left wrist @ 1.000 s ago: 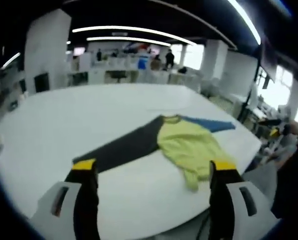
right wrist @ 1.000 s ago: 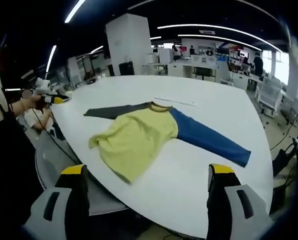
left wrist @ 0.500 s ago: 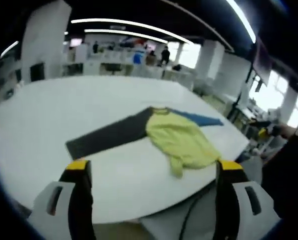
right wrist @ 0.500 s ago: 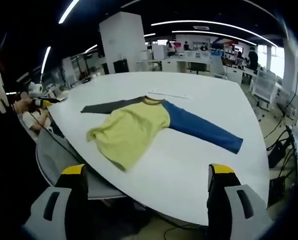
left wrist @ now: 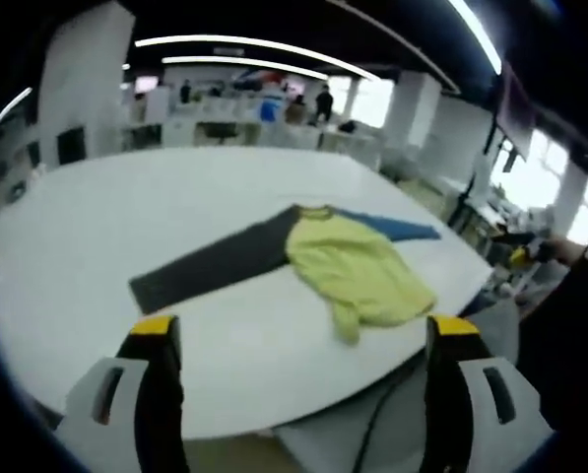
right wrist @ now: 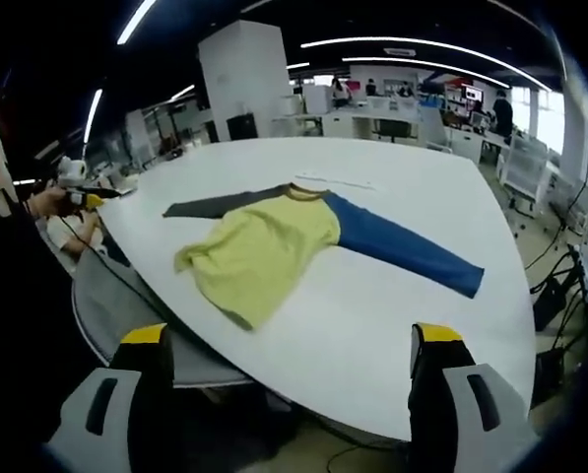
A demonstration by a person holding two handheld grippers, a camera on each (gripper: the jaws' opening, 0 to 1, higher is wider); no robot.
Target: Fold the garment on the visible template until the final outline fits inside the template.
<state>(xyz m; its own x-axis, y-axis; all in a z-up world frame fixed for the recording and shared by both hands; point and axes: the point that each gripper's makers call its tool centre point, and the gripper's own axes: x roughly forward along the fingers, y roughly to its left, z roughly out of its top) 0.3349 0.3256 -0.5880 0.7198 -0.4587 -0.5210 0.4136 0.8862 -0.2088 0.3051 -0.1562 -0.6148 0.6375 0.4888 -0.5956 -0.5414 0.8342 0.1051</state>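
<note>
Lying flat on the white desk (right wrist: 392,325), the shirt (right wrist: 264,246) has its sleeves spread, so its long axis runs sleeve to sleeve across both views. Both hand-held grippers hang back off the desk edge, well apart from it, jaws spread and holding nothing. The left hand-held gripper (left wrist: 298,340) faces the dark sleeve (left wrist: 210,266); the right hand-held gripper (right wrist: 289,345) sits nearer the blue sleeve (right wrist: 402,251) and the yellow hem. No template outline is discernible.

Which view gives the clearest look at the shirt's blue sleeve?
The right gripper view: the long blue sleeve lies full length across the white table, cuff included. In the left gripper view it is a thin sliver behind the yellow shirt body.
</note>
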